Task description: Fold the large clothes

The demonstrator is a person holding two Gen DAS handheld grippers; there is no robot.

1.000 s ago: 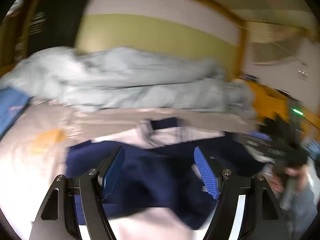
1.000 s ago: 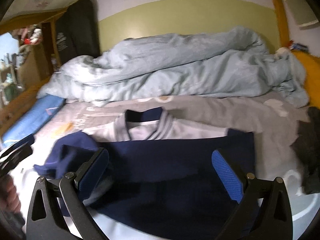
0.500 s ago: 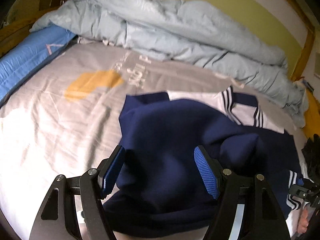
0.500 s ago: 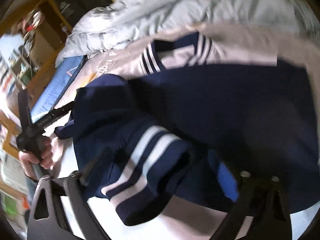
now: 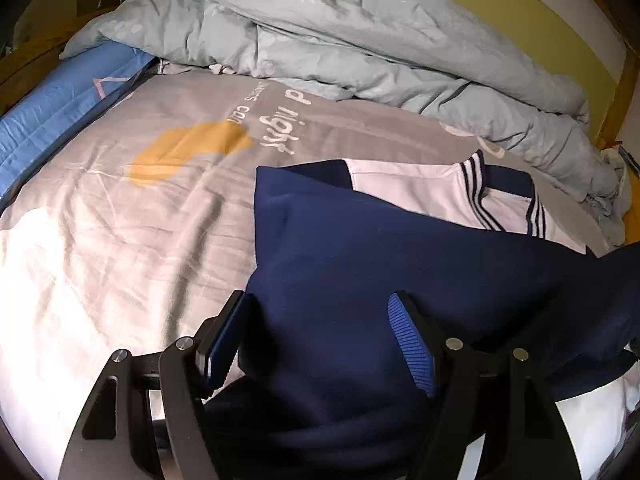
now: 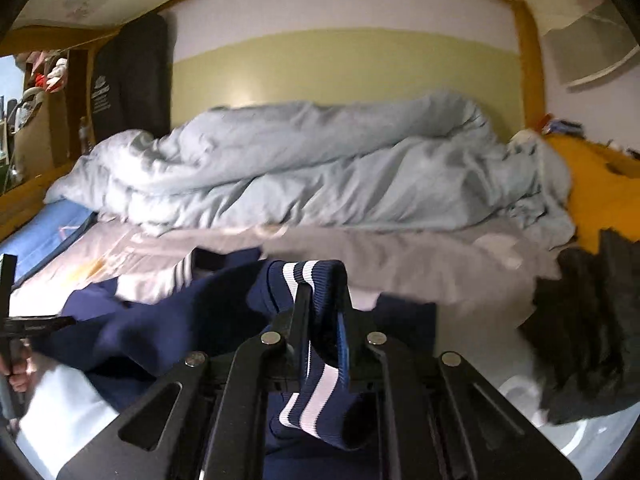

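A navy jacket [image 5: 400,248] with a white yoke and a striped collar [image 5: 472,196] lies on the bed. In the left wrist view my left gripper [image 5: 318,300] is open, angled down over the jacket's left part, with navy cloth lying between its fingers. In the right wrist view my right gripper [image 6: 322,292] is closing its jaws, and its pads press on the navy cuff with white stripes [image 6: 304,272]. The cuff sticks up above the fingertips and hangs below them. The sleeve [image 6: 160,328] trails left toward the jacket's body.
A crumpled light blue duvet [image 5: 360,40] fills the back of the bed. The grey printed sheet [image 5: 140,200] lies bare to the left, beside a blue mat [image 5: 48,112]. A dark garment [image 6: 580,340] and yellow cloth [image 6: 600,184] sit at the right. A hand [image 6: 16,372] shows at the far left.
The right gripper's jaws went from wide apart to closed on the striped cuff and lifted it. The left gripper swung down over the jacket, still open.
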